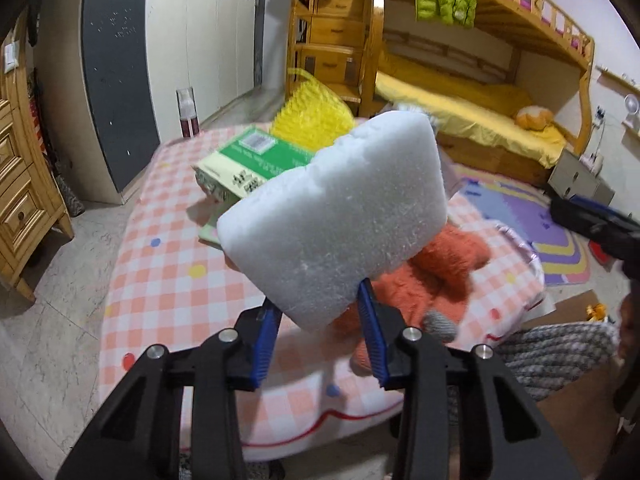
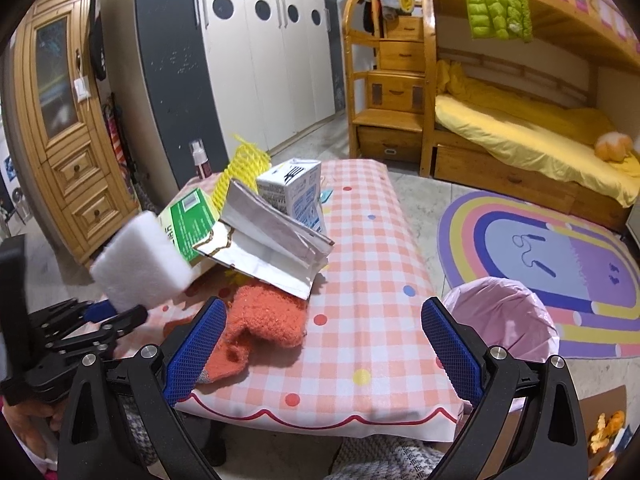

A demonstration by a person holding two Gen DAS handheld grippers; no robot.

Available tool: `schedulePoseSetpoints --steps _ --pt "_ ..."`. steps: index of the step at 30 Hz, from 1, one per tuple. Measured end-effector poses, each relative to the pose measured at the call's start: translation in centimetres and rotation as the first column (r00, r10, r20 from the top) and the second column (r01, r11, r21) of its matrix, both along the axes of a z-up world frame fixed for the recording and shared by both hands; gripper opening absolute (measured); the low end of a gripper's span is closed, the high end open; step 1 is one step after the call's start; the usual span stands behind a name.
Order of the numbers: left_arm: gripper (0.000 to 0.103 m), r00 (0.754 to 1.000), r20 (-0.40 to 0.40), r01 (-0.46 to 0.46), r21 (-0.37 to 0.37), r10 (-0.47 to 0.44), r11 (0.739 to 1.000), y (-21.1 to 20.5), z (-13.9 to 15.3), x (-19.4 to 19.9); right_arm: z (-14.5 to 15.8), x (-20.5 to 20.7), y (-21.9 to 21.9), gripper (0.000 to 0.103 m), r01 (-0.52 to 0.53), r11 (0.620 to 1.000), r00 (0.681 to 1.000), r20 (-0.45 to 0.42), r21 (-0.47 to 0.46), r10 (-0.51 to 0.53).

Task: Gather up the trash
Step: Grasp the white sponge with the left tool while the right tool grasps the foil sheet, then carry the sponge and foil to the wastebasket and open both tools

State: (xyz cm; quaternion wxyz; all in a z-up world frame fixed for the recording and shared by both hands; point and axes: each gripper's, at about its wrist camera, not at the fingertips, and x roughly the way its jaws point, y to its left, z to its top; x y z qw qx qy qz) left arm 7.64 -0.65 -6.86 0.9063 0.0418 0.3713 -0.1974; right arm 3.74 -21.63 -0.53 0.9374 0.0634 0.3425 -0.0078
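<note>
My left gripper (image 1: pixel 318 312) clamps the white rectangular foam block (image 1: pixel 336 216), long axis tilted upward, above the green-labelled carton (image 1: pixel 256 160), whose print is unreadable; my right gripper (image 2: pixel 324 344) gapes empty.

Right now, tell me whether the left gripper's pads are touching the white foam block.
Touching. In the left wrist view both blue pads press on the lower end of the white foam block, which is lifted clear of the checked table.

My work surface is a low table (image 2: pixel 372 264) covered in a pink-and-white checked cloth with coloured dots. On it lie an orange fuzzy sock (image 2: pixel 260 320), an opened silver foil bag (image 2: pixel 272 248), a green carton (image 2: pixel 188 224), a white-and-blue carton (image 2: pixel 294 192) and yellow mesh netting (image 2: pixel 240 168).
</note>
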Motion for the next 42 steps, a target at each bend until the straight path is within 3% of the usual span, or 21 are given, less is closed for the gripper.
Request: schedulePoseSetpoints --steps 4,10,12,13,14,19,24,25,26,27,28,31,36,39,42 --pt "0.037 0.995 0.078 -0.057 -0.015 0.058 0.998 0.9 2.8 -0.5 0.0 0.2 0.6 0.097 -0.063 0.998 0.998 0.003 0.025 0.063" --pt "0.037 0.989 0.101 -0.109 -0.006 0.109 0.994 0.8 4.0 2.9 -0.6 2.0 4.3 0.092 -0.117 0.983 0.993 0.005 -0.138 0.119" --pt "0.037 0.988 0.106 -0.111 -0.002 0.111 0.994 0.2 4.2 3.5 -1.0 3.1 5.1 0.081 -0.134 0.978 0.991 0.004 -0.157 0.136" --pt "0.037 0.988 0.105 -0.113 0.000 0.112 0.994 -0.1 4.2 4.0 -1.2 3.7 5.4 0.062 -0.152 0.975 0.988 -0.004 -0.163 0.153" --pt "0.037 0.988 0.106 -0.110 0.000 0.109 0.994 -0.4 4.1 4.5 -1.5 4.5 5.9 0.060 -0.161 0.970 0.987 -0.019 -0.180 0.160" --pt "0.037 0.987 0.109 -0.121 0.007 0.119 0.993 -0.3 3.5 5.9 -3.1 7.1 7.8 0.060 -0.240 0.947 0.971 -0.060 -0.214 0.232" --pt "0.037 0.986 0.100 -0.137 0.017 0.135 0.990 0.1 3.1 6.7 -4.5 9.1 10.1 0.058 -0.270 0.908 0.963 -0.088 -0.322 0.255" --pt "0.037 0.986 0.103 -0.137 0.020 0.134 0.990 0.1 3.1 6.8 -4.6 9.1 10.4 0.046 -0.270 0.900 0.963 -0.084 -0.342 0.257" --pt "0.037 0.985 0.107 -0.136 0.025 0.133 0.990 0.0 3.1 6.7 -4.5 9.2 10.6 0.020 -0.272 0.888 0.962 -0.077 -0.370 0.263" --pt "0.037 0.985 0.110 -0.134 0.027 0.131 0.991 0.1 3.0 6.5 -4.4 9.1 10.6 0.003 -0.276 0.885 0.960 -0.072 -0.375 0.269" --pt "0.037 0.985 0.114 -0.133 0.024 0.129 0.991 0.1 3.0 6.3 -4.0 8.8 10.4 0.000 -0.279 0.884 0.959 -0.062 -0.375 0.276" --pt "0.037 0.985 0.123 -0.125 0.003 0.123 0.992 0.1 3.4 5.8 -1.0 6.1 9.2 0.000 -0.235 0.899 0.959 0.061 -0.370 0.275" --pt "0.037 0.986 0.155 -0.060 -0.028 0.064 0.998 -1.4 4.4 3.8 5.5 0.5 4.0 0.000 -0.133 0.958 0.953 0.232 -0.254 0.193" --pt "0.038 0.985 0.170 0.033 -0.047 -0.025 0.998 -3.9 5.4 2.0 7.2 -2.4 0.3 0.000 -0.067 0.975 0.960 0.252 -0.212 0.121" --pt "0.038 0.980 0.165 0.124 -0.050 -0.115 0.991 -7.1 5.9 0.5 7.1 -3.9 -2.7 0.000 0.004 0.982 0.973 0.229 -0.191 0.040"
